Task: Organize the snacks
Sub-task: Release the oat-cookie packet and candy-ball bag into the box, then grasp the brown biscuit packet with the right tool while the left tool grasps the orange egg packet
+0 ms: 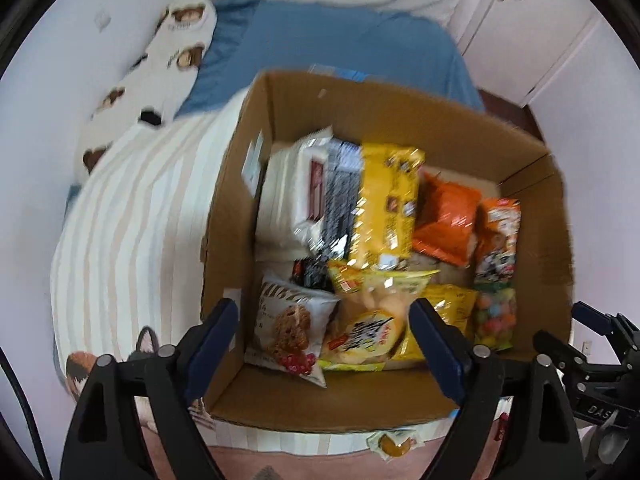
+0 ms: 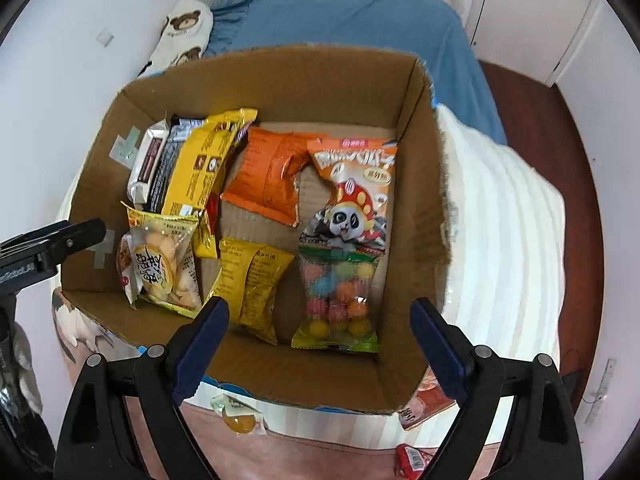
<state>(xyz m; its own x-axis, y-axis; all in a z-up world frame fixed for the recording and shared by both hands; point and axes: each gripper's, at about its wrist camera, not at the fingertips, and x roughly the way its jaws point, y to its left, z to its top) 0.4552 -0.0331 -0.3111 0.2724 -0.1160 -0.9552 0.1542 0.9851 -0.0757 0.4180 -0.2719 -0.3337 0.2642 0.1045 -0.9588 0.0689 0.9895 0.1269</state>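
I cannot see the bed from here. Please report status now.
Left gripper open, empty. Right gripper open, empty. Box holds most snacks; jelly cup outside it. Nothing blocks.

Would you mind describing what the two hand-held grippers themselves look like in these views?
Both match: the left hand-held gripper and the right hand-held gripper have glossy black triangular cut-out frames with silver round pins at the joints. Their fingers carry dark blue pads. Seen from the right wrist view, the left unit shows partial white lettering.
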